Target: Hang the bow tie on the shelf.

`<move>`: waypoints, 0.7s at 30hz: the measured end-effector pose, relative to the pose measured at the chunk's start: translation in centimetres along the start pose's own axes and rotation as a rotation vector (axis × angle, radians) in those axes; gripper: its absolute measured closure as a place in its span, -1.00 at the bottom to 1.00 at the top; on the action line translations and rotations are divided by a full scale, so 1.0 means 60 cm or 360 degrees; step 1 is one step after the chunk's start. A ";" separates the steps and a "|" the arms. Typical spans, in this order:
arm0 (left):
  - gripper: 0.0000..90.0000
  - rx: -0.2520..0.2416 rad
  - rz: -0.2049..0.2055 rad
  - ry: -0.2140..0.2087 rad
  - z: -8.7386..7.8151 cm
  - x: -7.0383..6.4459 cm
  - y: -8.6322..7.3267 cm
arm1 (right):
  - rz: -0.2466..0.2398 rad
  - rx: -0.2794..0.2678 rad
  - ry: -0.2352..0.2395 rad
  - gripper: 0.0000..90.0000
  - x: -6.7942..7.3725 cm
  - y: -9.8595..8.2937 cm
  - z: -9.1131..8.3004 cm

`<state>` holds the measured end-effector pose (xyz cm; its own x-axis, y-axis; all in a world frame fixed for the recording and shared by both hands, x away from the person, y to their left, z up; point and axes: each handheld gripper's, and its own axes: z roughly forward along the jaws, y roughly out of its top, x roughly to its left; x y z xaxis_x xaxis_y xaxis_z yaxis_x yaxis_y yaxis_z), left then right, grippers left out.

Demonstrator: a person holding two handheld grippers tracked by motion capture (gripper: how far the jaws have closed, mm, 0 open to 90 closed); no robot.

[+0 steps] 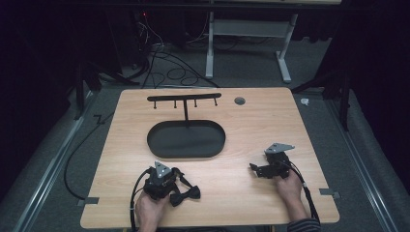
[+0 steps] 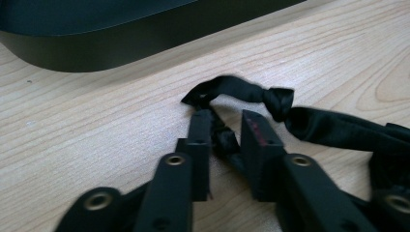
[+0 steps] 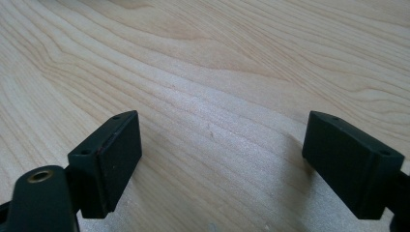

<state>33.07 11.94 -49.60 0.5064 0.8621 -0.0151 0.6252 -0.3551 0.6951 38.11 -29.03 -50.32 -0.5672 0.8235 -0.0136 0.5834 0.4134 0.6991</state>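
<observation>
A black bow tie (image 1: 186, 195) lies on the wooden table near its front edge, its thin strap (image 2: 241, 89) looping out with a knot. My left gripper (image 1: 170, 175) rests on the table over that strap. In the left gripper view the jaws (image 2: 226, 121) stand close together with a piece of the strap pinched between them. My right gripper (image 1: 256, 170) sits at the front right, pointing left. Its jaws (image 3: 222, 145) are wide open over bare wood, nothing between them.
A black oval tray (image 1: 154, 145) lies mid-table, just beyond the left gripper, its wall (image 2: 96, 48) close ahead. From it rises a post with a black hook bar (image 1: 183, 98). A grey round cap (image 1: 239, 100) sits at the back. Cables lie on the floor behind.
</observation>
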 end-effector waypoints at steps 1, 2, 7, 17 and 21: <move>0.75 0.0004 -0.0001 -0.0002 0.000 0.000 0.000 | 0.0001 0.0000 0.0001 -0.67 0.000 0.000 0.000; 0.81 0.0005 -0.0003 -0.0007 0.000 0.001 0.000 | 0.0000 0.0000 0.0000 -0.67 0.000 0.000 0.000; 0.90 -0.0002 -0.0024 -0.0037 -0.001 0.003 -0.001 | 0.0000 0.0000 0.0000 -0.67 0.000 0.000 0.000; 0.95 -0.0018 -0.0046 -0.0094 -0.005 0.010 0.004 | 0.0000 0.0000 0.0000 -0.67 0.000 0.000 0.000; 0.95 -0.0053 -0.0008 -0.0107 -0.021 0.008 0.018 | 0.0000 0.0000 0.0000 -0.67 0.000 0.000 0.000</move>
<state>33.23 12.40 -47.95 0.5430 0.8371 -0.0660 0.6082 -0.3378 0.7183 38.11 -29.04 -50.32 -0.5673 0.8234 -0.0134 0.5835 0.4135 0.6990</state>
